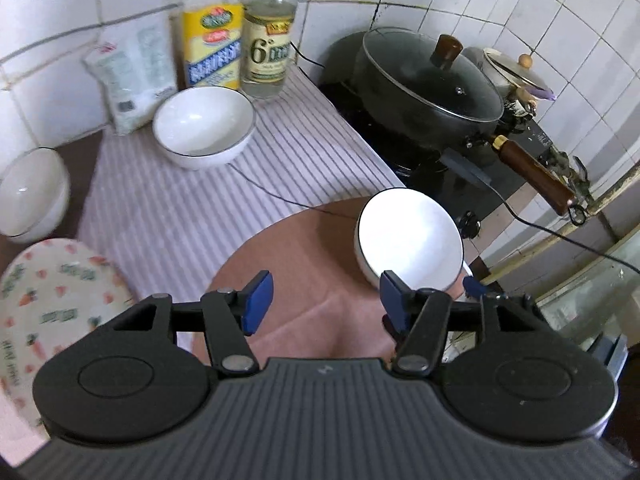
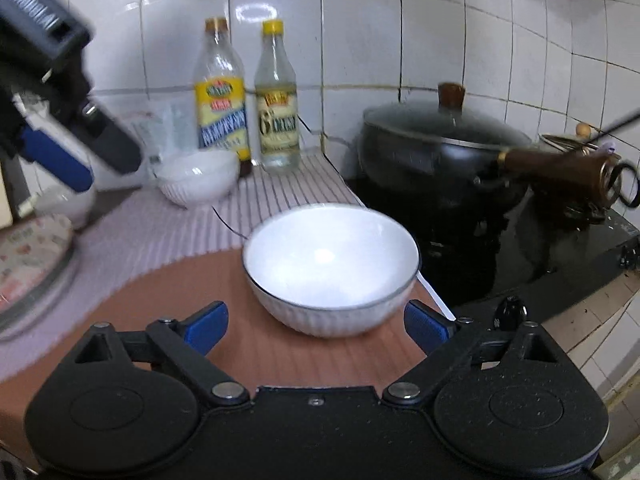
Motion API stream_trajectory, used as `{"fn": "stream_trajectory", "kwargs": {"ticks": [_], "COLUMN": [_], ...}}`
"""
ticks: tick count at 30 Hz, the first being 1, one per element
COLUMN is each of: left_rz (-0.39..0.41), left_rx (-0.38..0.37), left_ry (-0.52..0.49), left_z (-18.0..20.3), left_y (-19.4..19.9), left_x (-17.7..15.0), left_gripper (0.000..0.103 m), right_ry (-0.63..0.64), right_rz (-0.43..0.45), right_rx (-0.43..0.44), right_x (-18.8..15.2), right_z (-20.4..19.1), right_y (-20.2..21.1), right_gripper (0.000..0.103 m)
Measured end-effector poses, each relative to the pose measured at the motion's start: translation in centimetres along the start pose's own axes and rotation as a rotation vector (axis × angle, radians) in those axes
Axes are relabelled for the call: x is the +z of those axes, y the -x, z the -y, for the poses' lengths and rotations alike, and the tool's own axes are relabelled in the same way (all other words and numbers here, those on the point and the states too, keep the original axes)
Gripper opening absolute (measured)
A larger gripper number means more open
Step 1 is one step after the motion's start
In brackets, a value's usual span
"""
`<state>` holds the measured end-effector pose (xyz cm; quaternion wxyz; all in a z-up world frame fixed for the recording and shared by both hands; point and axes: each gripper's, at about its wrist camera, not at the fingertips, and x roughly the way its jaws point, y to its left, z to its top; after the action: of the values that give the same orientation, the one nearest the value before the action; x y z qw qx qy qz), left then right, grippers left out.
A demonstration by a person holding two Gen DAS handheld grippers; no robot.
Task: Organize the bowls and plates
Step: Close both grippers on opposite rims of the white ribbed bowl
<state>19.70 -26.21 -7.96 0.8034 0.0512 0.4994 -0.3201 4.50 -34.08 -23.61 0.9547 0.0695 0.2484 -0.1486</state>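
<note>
While my right gripper (image 2: pixel 316 326) hangs low over the brown mat (image 2: pixel 256 356), its fingers (image 2: pixel 206 326) stand wide apart and empty, with a white bowl (image 2: pixel 330 268) upright on the mat just beyond them at twelve o'clock. On the left gripper (image 1: pixel 322 300) the fingers (image 1: pixel 258 302) are apart too, nothing between them; from that camera the same bowl (image 1: pixel 410 246) sits at about one o'clock, just past the right finger, and I cannot tell whether the two touch. A second white bowl (image 1: pixel 204 128) rests on the striped cloth (image 1: pixel 224 200) at eleven o'clock, in front of two bottles (image 1: pixel 212 36) by the tiled wall. A third bowl (image 1: pixel 34 194) stands at nine o'clock near the table's edge, and a plate printed with carrots (image 1: pixel 56 308) lies just below it at eight o'clock. A black lidded pan (image 1: pixel 432 96) sits on the stove at two o'clock, well apart from the bowls.
</note>
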Motion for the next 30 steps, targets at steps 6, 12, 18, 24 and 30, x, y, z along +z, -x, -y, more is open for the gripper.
{"fn": "stream_trajectory", "kwargs": {"ticks": [6, 12, 18, 24, 30], "left_rz": [-0.009, -0.047, -0.09, -0.116, -0.089], "left_rx": [-0.051, -0.063, -0.064, -0.098, -0.086], "left_ry": [0.002, -0.025, 0.006, 0.041, 0.05], "left_z": [0.9, 2.3, 2.2, 1.9, 1.8], "left_y": [-4.5, -8.5, -10.9, -11.7, -11.7], "left_x": [1.1, 1.4, 1.4, 1.2, 0.7], "left_gripper": [0.058, 0.058, 0.055, 0.034, 0.014], "right_ry": [0.038, 0.036, -0.019, -0.014, -0.016], "right_rz": [0.01, -0.006, 0.0, 0.026, 0.03], "right_rx": [-0.006, 0.006, 0.022, 0.045, 0.05], "right_x": [-1.5, -1.8, -1.6, -1.3, -1.0], "right_z": [0.5, 0.9, 1.6, 1.4, 1.3], "right_y": [-1.9, -3.8, -4.7, -5.1, -5.0], "right_gripper": [0.097, 0.097, 0.097, 0.097, 0.098]}}
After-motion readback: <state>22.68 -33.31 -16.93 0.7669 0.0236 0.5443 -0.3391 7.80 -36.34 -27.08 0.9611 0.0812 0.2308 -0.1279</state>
